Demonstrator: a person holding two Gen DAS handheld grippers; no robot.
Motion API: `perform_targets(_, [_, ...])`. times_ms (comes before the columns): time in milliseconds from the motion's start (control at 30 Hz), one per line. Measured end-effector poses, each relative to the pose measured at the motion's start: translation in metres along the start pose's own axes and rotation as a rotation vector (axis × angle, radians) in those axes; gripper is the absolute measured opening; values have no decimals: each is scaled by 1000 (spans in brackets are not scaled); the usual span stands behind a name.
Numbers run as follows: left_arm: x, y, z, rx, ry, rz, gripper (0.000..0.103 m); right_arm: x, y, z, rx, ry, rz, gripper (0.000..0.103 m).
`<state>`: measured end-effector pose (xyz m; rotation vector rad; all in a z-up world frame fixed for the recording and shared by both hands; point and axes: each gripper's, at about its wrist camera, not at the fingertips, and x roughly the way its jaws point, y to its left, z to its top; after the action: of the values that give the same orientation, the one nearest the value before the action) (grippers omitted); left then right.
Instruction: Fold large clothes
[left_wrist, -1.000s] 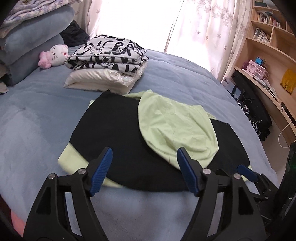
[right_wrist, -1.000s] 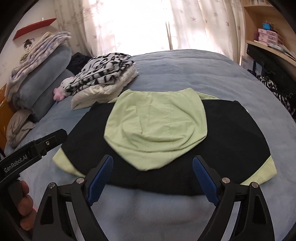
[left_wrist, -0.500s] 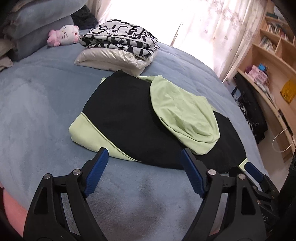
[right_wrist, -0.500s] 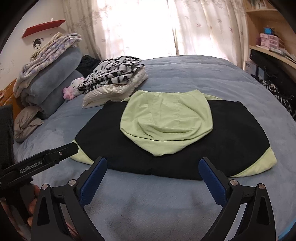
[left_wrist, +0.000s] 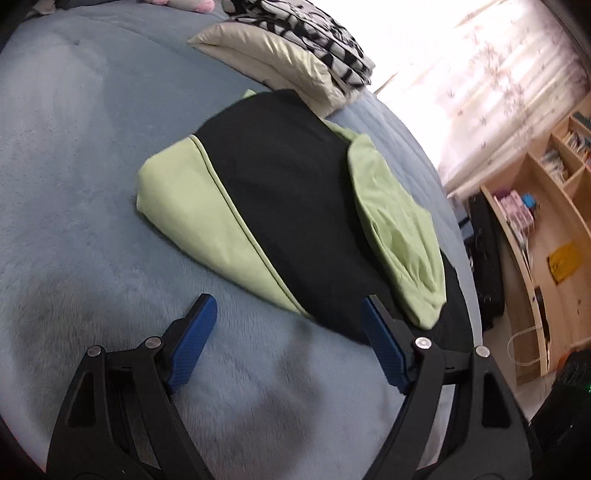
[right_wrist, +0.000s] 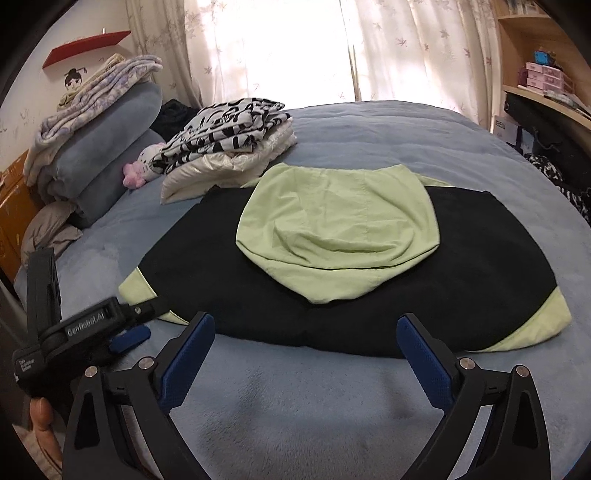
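Left gripper (left_wrist: 288, 332): jaws standing wide, blue pads (left_wrist: 192, 339) gripping nothing; hovering over bare blanket at the lower centre of the left wrist view, angling downward, its right pad lying just in front of the garment's near edge.
Right gripper (right_wrist: 306, 354): jaws spreading wide, nothing lying between the pads; pointing down at the blanket just short of the garment's near hem, lower centre of the right wrist view.
Hand (right_wrist: 42, 424): showing at the lower left edge of the right wrist view, gripping the left gripper's handle.
Hoodie (right_wrist: 258, 288): black with pale green side panels, lying flat and folded across the middle of the frame, its green hood (right_wrist: 340, 229) resting on top.
Blanket (right_wrist: 295, 413): blue and plush, covering the bed beneath everything.
Folded stack (right_wrist: 229, 144): black-and-white print over a cream piece, sitting upper left, just behind the hoodie.
Plush toy (right_wrist: 142, 168): lying left of the stack.
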<state>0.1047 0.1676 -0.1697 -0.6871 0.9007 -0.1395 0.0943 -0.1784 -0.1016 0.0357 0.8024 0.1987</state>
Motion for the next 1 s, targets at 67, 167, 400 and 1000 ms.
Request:
perform_targets(67, [7,1,4,7,-30,7,78,11,1,0,-6,8,3,98])
perform_targets(167, [22,6,11,-13,-41,17,78,33,2,4,-11,31,11,92])
perform_targets(400, [60,4,42,-57,-35,35,84,79,-6,29,31,46,12,72])
perform_targets(1000, [41,-113,90,420,-374,21,12,201,-43,86,95,173,-27,19])
